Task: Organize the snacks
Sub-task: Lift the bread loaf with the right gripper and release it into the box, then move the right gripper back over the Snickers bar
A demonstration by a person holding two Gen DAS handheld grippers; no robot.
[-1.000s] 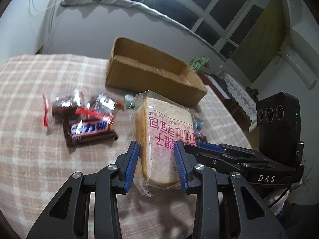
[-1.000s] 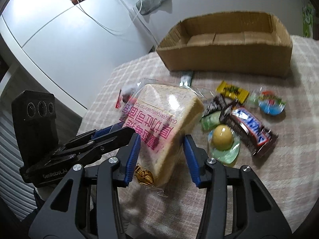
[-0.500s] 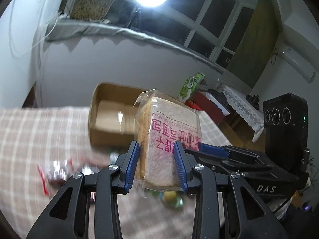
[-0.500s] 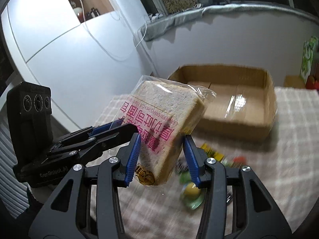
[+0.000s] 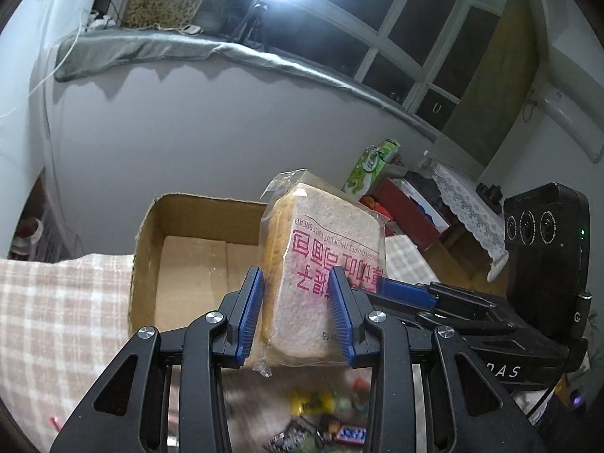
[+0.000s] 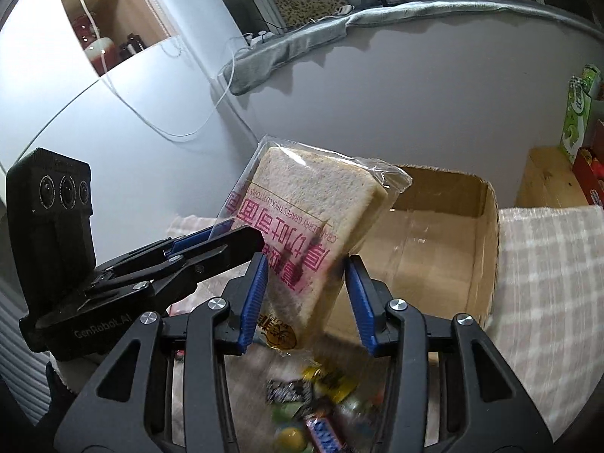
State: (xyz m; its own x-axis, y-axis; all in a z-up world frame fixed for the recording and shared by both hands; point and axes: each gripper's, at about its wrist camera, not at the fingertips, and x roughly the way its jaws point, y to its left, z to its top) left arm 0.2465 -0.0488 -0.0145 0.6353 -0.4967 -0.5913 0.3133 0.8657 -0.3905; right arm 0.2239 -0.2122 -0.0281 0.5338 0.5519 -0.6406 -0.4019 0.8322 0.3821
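Since one second ago the bread pack [image 5: 324, 275] has left the table and now hangs in the air in front of the cardboard box [image 5: 188, 264], with the small snacks [image 5: 321, 426] blurred far below, at the bottom of both views.

Left gripper [image 5: 298, 313] is closed on the lower part of the pack: both blue pads press its wrapper, one on each side. Right gripper [image 6: 307, 298] has the other lower corner between its fingers; the left pad touches the wrapper, but the right pad looks a little apart from the slice, so I cannot tell if it really squeezes. In the left view the pack stands almost upright in the middle of the frame. In the right view it leans toward the upper left, and the box [image 6: 445, 249] opens behind it at the right.

My judgement of the step: the bread is being carried to the box. To do it well, both hands should move together and keep the same gap between them, because pulling apart can tear the thin plastic, and pushing together can crush the soft slices. The pack should pass above the near wall of the box, then go down flat on the bare floor inside. Only when it rests there should the pads open, one gripper after the other.
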